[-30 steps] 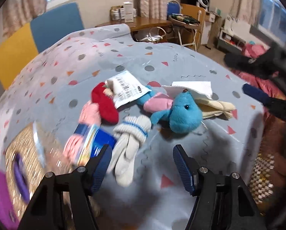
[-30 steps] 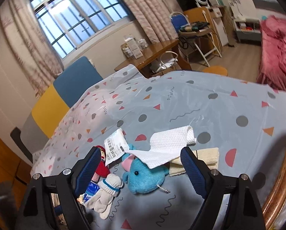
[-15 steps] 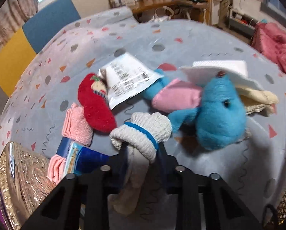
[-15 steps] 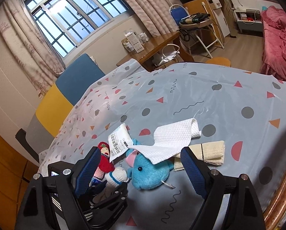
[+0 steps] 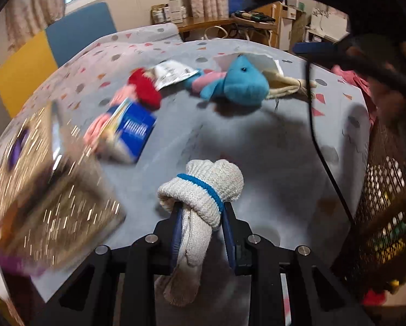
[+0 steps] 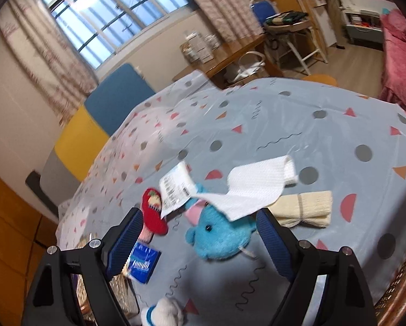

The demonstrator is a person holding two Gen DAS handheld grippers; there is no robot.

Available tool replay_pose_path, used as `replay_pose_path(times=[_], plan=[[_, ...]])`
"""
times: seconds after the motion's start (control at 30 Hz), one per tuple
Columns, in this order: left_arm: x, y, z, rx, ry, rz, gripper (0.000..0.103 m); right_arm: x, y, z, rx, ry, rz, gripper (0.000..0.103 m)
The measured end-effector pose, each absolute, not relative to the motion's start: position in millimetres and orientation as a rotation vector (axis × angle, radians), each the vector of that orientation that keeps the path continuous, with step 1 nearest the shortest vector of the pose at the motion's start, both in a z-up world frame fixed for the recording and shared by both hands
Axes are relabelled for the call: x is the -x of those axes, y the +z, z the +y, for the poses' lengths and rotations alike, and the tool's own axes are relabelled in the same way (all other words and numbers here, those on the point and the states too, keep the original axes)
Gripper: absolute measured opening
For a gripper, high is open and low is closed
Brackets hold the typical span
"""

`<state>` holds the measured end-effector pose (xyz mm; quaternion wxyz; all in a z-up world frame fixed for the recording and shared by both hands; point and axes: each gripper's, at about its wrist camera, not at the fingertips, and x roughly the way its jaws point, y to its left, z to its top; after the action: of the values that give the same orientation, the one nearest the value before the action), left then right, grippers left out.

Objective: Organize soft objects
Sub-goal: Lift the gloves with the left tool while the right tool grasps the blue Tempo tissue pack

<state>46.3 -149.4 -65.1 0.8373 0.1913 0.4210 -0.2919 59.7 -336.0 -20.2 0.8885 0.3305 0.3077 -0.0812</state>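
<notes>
One patterned grey tablecloth (image 6: 298, 125), window (image 6: 108, 24) behind

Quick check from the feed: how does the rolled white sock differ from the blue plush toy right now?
The white sock is clamped in the left gripper; the blue plush toy lies free on the tablecloth. The sock is cream knit with a blue stripe, uncovered; the plush is fuzzy bright blue, partly under a white towel. Both are soft.

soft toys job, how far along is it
Nothing looks sorted yet. In hand: the left hand-held gripper is shut on the rolled white sock. Left: the blue plush, red plush, white cloth and cream cloth. The right hand-held gripper is open.
</notes>
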Motion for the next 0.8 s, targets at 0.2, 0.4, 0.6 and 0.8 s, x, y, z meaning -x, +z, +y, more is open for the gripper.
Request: replay_pose_path(times=[0.2, 0.4, 0.6, 0.8], plan=[[-37.0, -68.0, -112.5, -0.332, -0.563, 0.897, 0.028, -94.8, -34.1, -298.1, -0.585, 0.025, 0.847, 0.087], [-40.4, -69.4, -98.1, -0.252, -0.558, 0.906, 0.028, -140.7, -58.3, -266.0, -0.728, 0.2, 1.025, 0.087], [-37.4, -70.3, -86.5, -0.208, -0.553, 0.905, 0.029, -180.9, -96.6, -254.5, -0.903, 0.185, 1.126, 0.087], [-38.0, -72.2, -81.4, -0.179, -0.551, 0.912, 0.03, -201.4, -117.9, -232.1, -0.925, 0.176, 1.176, 0.087]])
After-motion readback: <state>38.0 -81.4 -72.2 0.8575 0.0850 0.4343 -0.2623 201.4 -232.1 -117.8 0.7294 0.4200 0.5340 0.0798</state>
